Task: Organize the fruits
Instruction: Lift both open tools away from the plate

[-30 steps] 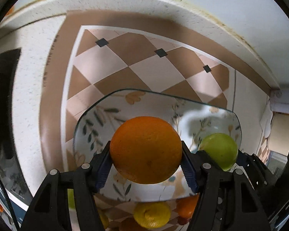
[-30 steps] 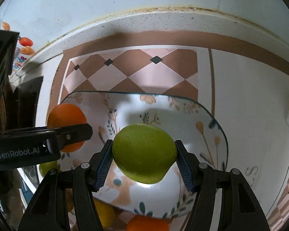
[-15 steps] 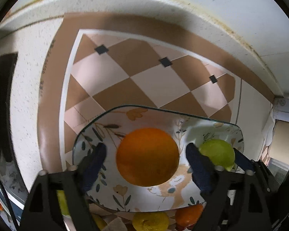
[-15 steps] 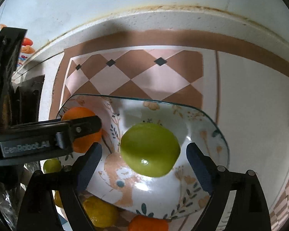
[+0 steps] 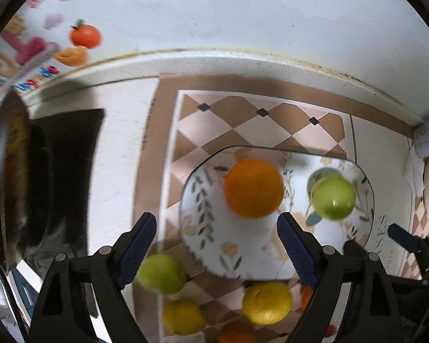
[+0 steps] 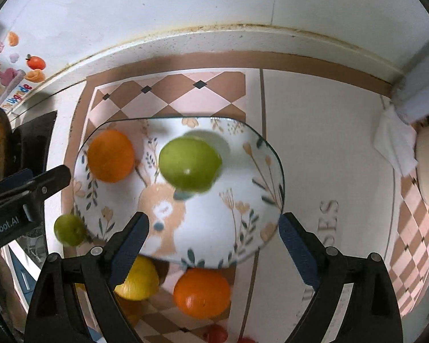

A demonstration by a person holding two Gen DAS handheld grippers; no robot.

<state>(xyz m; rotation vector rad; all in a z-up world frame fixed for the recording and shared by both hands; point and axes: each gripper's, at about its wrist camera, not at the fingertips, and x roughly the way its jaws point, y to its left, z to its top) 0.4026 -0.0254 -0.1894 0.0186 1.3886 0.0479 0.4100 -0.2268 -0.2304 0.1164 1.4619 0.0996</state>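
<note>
I have the plate (image 6: 260, 188) sitting on the checked mat (image 5: 243, 120) as the collecting spot, so the orange (image 5: 253, 188) and green fruit (image 6: 190, 164) lie on it, apart. Both claws, left (image 5: 217, 248) and right (image 6: 213, 245), stand wide and empty above them. Loose fruit waits off the plate: a yellow one (image 5: 267, 303) nearest.
</note>
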